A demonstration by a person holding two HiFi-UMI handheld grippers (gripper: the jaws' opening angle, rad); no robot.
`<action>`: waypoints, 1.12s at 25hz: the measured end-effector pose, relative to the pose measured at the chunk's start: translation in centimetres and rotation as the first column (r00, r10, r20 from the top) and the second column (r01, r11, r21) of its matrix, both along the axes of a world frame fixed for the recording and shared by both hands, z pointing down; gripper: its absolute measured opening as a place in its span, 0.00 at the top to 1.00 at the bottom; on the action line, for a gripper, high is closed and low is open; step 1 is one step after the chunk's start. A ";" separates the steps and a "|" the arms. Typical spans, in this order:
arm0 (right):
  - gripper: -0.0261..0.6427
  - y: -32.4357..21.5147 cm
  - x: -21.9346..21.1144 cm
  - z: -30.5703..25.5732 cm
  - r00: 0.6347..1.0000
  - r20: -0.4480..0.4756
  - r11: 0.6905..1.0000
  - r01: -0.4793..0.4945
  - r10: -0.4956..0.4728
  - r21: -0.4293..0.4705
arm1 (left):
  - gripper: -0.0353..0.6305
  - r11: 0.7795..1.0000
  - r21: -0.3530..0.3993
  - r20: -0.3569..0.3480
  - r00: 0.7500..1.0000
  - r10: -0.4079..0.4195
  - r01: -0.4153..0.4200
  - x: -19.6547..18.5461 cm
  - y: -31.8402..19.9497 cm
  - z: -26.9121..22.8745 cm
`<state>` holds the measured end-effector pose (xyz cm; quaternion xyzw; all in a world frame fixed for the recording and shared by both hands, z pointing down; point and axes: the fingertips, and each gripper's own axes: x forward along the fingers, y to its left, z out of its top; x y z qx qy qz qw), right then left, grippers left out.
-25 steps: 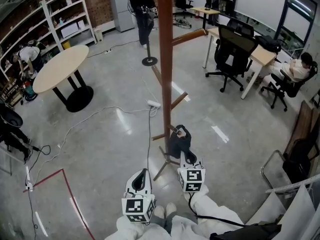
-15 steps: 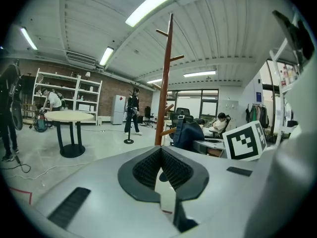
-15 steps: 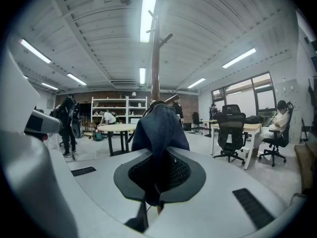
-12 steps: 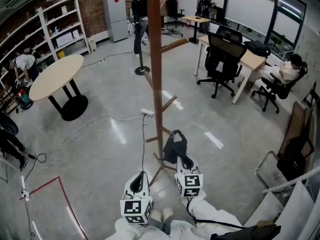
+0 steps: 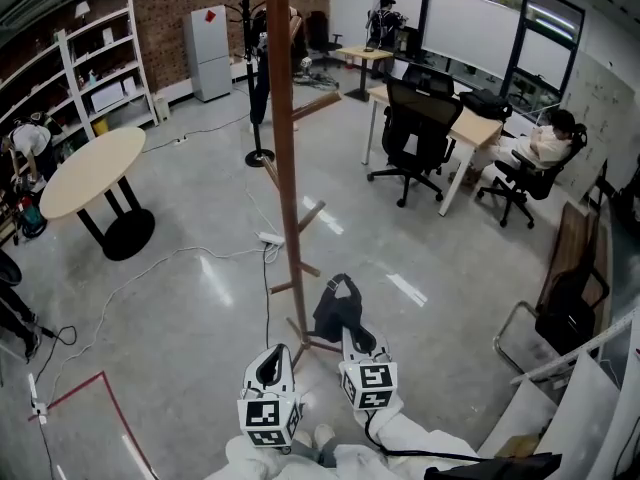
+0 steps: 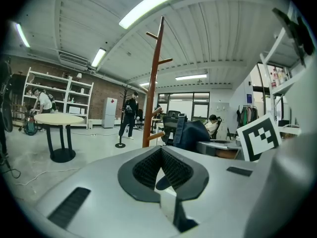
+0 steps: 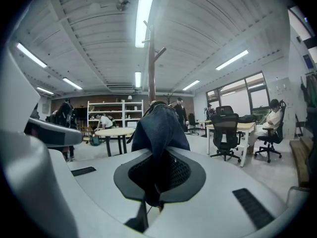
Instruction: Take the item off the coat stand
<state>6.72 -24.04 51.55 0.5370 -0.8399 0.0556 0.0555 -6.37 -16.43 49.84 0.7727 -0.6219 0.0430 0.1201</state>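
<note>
The right tool (image 7: 154,185) is closed on the dark item (image 5: 335,310), just beside the coat stand (image 5: 285,168); the left tool (image 6: 161,170) is closed, empty; the item should be drawn clear of the pegs (image 5: 311,214).

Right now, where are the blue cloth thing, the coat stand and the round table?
blue cloth thing (image 5: 335,316): head view, its middle.
coat stand (image 5: 285,168): head view, the pole.
round table (image 5: 88,171): head view, its top.

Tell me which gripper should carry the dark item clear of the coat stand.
Right: the right gripper is shut on the dark item near the coat stand; the left gripper holds nothing, further from it.
</note>
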 end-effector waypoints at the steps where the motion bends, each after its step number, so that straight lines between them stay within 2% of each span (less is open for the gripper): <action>1: 0.93 0.3 0.2 -0.1 1.000 0.003 1.000 -0.003 0.003 -0.001 | 0.97 1.000 0.002 -0.001 1.000 0.005 -0.005 0.3 0.0 0.0; 11: 0.93 2.7 1.4 -0.3 1.000 0.019 1.000 -0.017 0.017 -0.017 | 0.97 0.999 0.009 -0.005 0.999 0.050 -0.050 2.3 -0.4 0.1; 28: 0.93 5.2 2.2 -0.9 0.999 0.043 1.000 -0.007 0.008 -0.013 | 0.97 0.997 0.032 0.000 0.998 0.070 -0.069 4.5 1.1 -0.6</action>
